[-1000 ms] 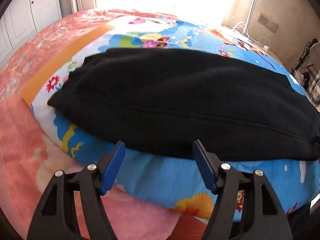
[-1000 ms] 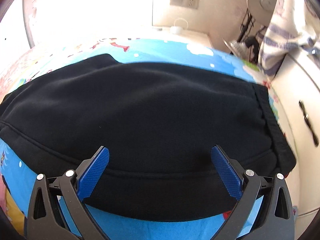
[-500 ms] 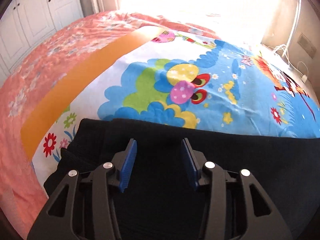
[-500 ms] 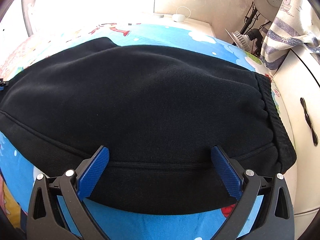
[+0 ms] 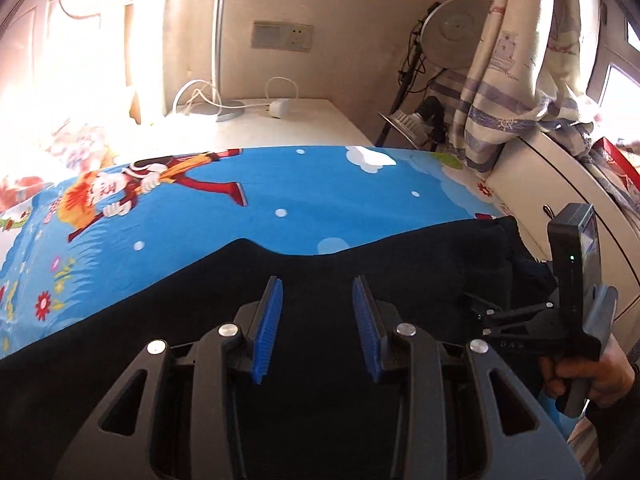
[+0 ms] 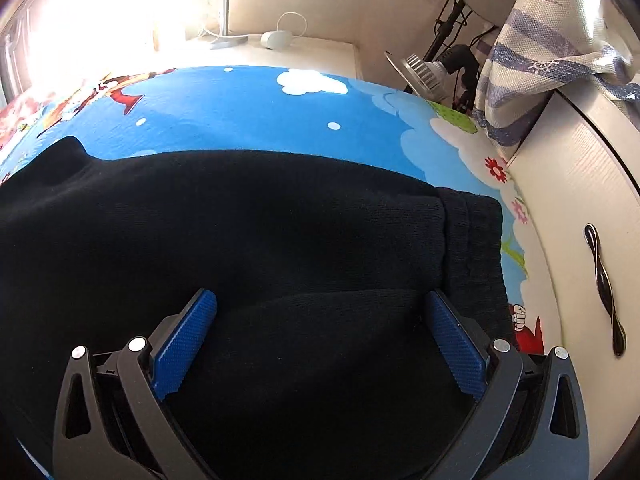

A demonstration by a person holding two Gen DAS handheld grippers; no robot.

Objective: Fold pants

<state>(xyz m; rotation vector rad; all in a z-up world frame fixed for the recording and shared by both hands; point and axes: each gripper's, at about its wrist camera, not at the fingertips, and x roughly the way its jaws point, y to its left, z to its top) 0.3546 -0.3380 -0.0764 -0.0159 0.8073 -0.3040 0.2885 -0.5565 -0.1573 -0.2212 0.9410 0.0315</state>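
While both grippers hover over the pants [image 6: 248, 240] on the bed [image 5: 288, 200], left gripper [image 5: 318, 320] half-closing on nothing, right gripper [image 6: 320, 328] wide and empty, next move: pinch 1 edge for the fold.

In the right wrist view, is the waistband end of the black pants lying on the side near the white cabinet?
Yes, the ribbed waistband of the black pants lies at the right, beside the white cabinet.

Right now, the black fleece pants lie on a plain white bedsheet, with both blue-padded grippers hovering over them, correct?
Not quite: the bedsheet is bright blue with cartoon prints, not plain white, as the right wrist view shows. The black fleece pants do lie on it, under the left gripper and right gripper.
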